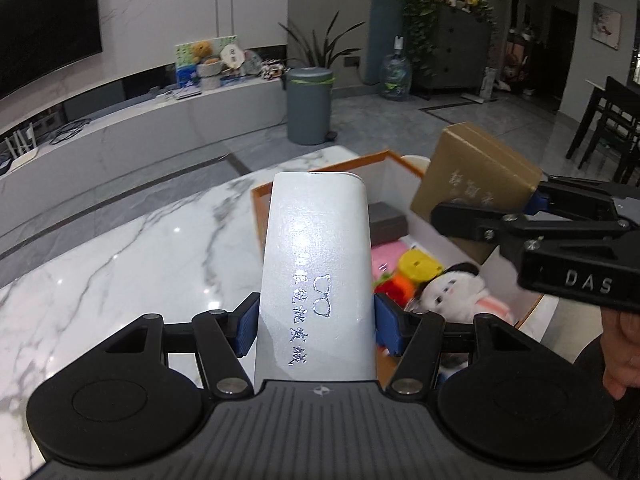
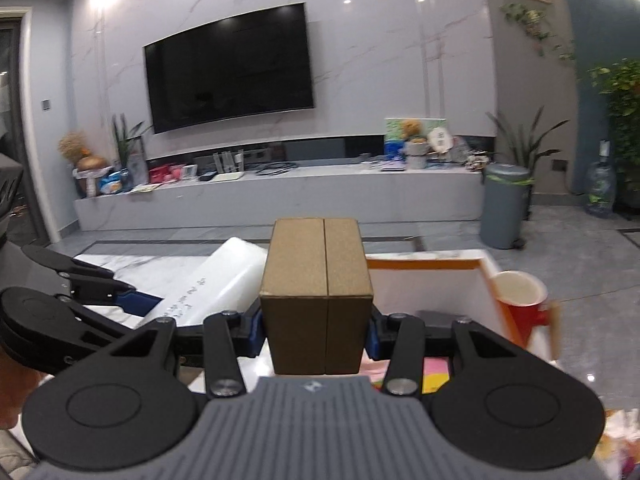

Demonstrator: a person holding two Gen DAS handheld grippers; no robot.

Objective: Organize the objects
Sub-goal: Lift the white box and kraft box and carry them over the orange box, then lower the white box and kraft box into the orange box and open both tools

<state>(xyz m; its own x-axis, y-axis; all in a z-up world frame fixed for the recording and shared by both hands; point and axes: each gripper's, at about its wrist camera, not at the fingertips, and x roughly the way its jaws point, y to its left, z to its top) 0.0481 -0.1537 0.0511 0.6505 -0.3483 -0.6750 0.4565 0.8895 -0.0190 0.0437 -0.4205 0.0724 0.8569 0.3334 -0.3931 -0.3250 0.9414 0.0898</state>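
Observation:
My left gripper (image 1: 316, 322) is shut on a long white case (image 1: 316, 256) with silver lettering, held above the marble table (image 1: 120, 264). My right gripper (image 2: 316, 328) is shut on a gold-brown box (image 2: 316, 292); this gold-brown box (image 1: 476, 172) also shows in the left wrist view, over the orange-rimmed storage box (image 1: 320, 168). Inside the storage box lie a grey box (image 1: 386, 222), a pink cloth (image 1: 388, 256), a yellow and orange toy (image 1: 416, 270) and a white plush doll (image 1: 456, 288). In the right wrist view the white case (image 2: 224, 276) and the left gripper (image 2: 140, 300) sit at the left.
A red mug (image 2: 520, 300) stands at the storage box's right wall (image 2: 496, 292). Beyond the table are a grey bin (image 1: 309, 106), a low TV bench (image 2: 280, 192) with clutter, a water jug (image 1: 395, 76), plants and dark chairs (image 1: 608, 124). A hand (image 1: 624, 352) holds the right gripper.

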